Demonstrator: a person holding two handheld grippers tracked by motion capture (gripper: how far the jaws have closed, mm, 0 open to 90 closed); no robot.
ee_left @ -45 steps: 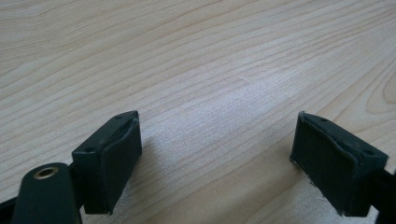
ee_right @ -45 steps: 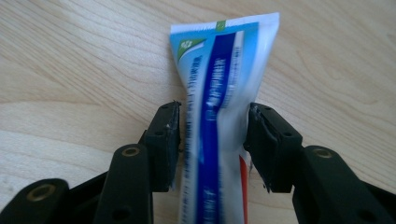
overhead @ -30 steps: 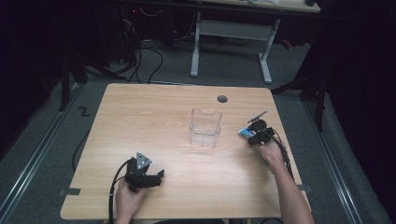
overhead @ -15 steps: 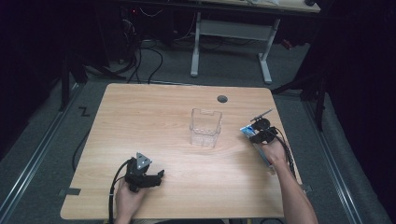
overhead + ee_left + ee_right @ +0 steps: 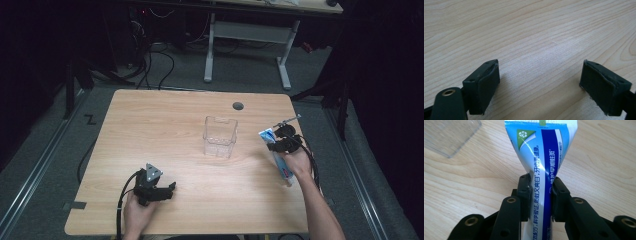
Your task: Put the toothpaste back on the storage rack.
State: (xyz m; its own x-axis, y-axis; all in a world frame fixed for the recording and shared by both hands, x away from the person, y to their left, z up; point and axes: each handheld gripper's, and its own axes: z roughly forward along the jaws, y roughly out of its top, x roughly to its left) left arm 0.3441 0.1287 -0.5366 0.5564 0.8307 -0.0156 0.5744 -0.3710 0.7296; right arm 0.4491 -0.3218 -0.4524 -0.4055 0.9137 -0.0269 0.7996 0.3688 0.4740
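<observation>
Gripping a blue and white toothpaste tube about midway along its length, the right tongs have their jaws pressed into both sides of it, so that the soft body pinches in between the pads. Compared with a second ago, the right hand has drawn slightly back toward the person and the tube has tilted — in the high view it now runs from its flat crimped end, which points toward the clear plastic container, down to its far end near the counter edge. The container stands upright and empty at the middle of the counter, a little apart from the tube, and its corner shows at the upper left of the right gripper view. The shift reads as a lift or re-aim rather than a release — the likely intent is to carry the tube over and drop it into the container, a step not yet done. The left tongs have not moved: they rest low over bare wood at the near left, jaws spread wide with nothing between them.
</observation>
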